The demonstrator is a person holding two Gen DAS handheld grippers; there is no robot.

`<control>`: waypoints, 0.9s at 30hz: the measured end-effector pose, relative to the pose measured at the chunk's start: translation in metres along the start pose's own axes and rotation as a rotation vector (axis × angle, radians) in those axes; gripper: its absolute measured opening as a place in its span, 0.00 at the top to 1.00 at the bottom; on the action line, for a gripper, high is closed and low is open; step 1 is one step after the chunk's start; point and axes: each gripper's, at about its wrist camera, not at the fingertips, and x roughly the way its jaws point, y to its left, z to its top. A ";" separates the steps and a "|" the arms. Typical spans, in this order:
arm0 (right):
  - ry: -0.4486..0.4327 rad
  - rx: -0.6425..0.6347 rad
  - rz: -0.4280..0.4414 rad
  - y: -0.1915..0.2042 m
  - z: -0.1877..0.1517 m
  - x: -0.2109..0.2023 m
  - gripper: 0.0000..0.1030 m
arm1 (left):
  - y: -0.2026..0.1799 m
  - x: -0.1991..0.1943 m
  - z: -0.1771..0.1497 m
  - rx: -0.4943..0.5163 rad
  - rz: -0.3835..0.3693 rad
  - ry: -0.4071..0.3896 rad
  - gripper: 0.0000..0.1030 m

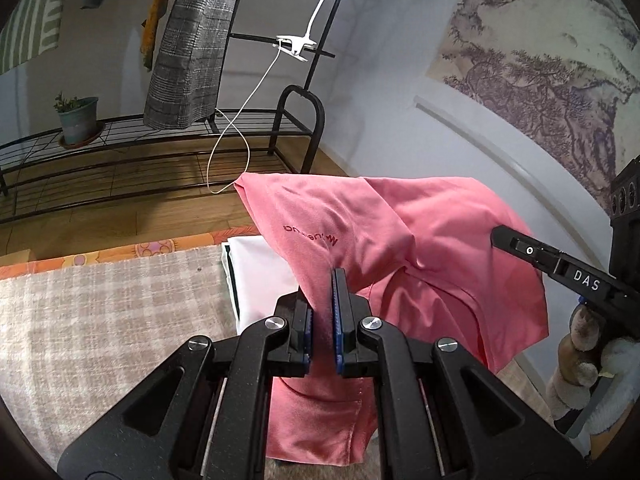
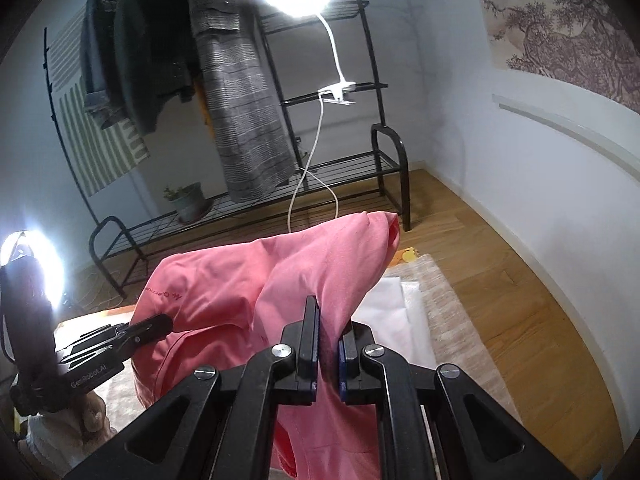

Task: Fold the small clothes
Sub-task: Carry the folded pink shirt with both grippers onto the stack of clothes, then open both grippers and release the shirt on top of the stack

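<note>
Black linkage arms of the left gripper [image 1: 323, 312] are filling the bottom of the left wrist view, and its blue-padded fingers [image 1: 340, 320] are pinching a fold of the pink T-shirt [image 1: 400, 240], closed on the cloth. Over in the right wrist view, the right gripper [image 2: 327, 344] is doing the same, its fingers [image 2: 311, 336] clamping another fold of that T-shirt [image 2: 240, 288]. Between the two grips the garment is hanging lifted and bunched, with a small dark-red logo [image 1: 310, 236] showing upside down on the fabric. It is draping above a beige checked blanket [image 1: 100, 320] with an orange patterned border [image 1: 160, 249], and partly over a white folded cloth [image 1: 260, 268] that is lying on the blanket.

Each camera is also catching the other gripper at the edge of its picture, biting into the shirt: the right one at [image 1: 560, 264], the left one at [image 2: 120, 336], held by a hand [image 2: 86, 410].

Beyond, a black metal rack [image 2: 340, 92] is standing against the wall on the wooden floor [image 2: 500, 260], carrying a grey plaid coat [image 2: 244, 100], a potted plant [image 1: 78, 118] and a white clip lamp [image 2: 336, 92] that is glaring brightly.
</note>
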 end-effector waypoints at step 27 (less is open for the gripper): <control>0.009 -0.035 -0.140 -0.002 -0.004 0.002 0.74 | -0.007 -0.033 -0.017 0.060 0.063 -0.005 0.50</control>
